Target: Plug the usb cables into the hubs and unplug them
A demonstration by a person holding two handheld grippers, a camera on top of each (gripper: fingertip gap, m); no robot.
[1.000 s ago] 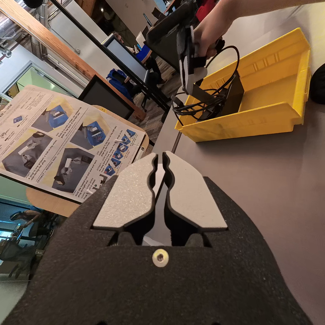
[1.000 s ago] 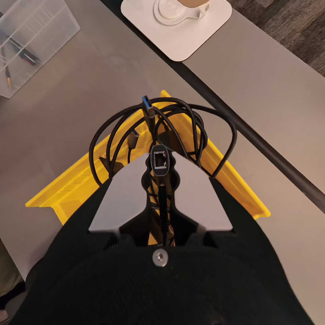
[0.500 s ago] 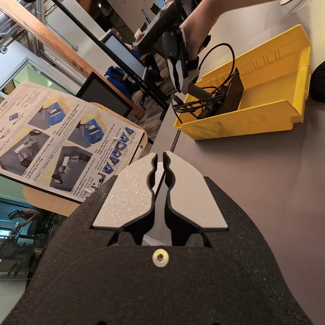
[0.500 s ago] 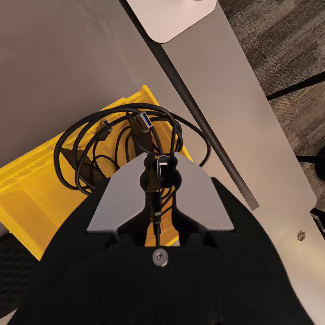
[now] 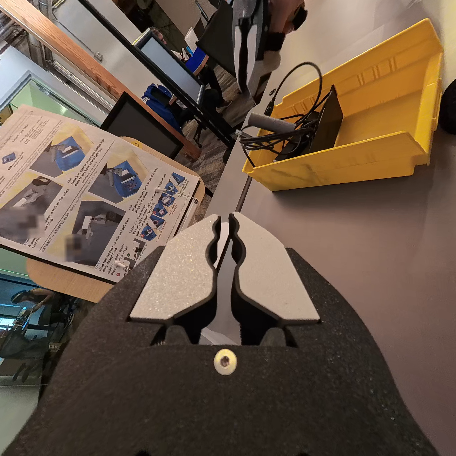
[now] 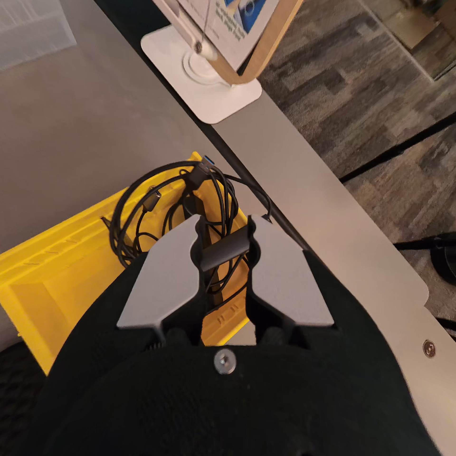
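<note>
Yellow plastic bin [image 5: 385, 103] sits on the grey tabletop [image 5: 357, 246], near the tabletop's far edge in the left wrist view. A black divider [image 5: 332, 123] stands upright inside it. On the far side of the divider lies a tangle of black usb cables [image 5: 276, 138], with one loop rising above the bin wall. A grey hub [image 5: 269, 122] rests on top of the tangle, lying roughly level and jutting past the bin's end.

Left gripper [image 5: 224, 218]: fingers together with only a thin slit between them, nothing held; it sits over bare tabletop, well apart from the bin.

Right gripper [image 6: 223, 219]: fingers apart. From the right wrist view the hub [image 6: 225, 246] appears in the gap between them, lying crosswise; contact with either finger cannot be confirmed. In the left wrist view this gripper [image 5: 244, 49] is blurred and held above the bin, clear of the hub, in a person's hand [image 5: 283, 17].

A plug with a blue insert [image 6: 206, 164] lies at the bin's corner. An instruction sheet [image 5: 81, 192] on a wooden board stands on a white base [image 6: 204, 81] beside the tabletop seam.
</note>
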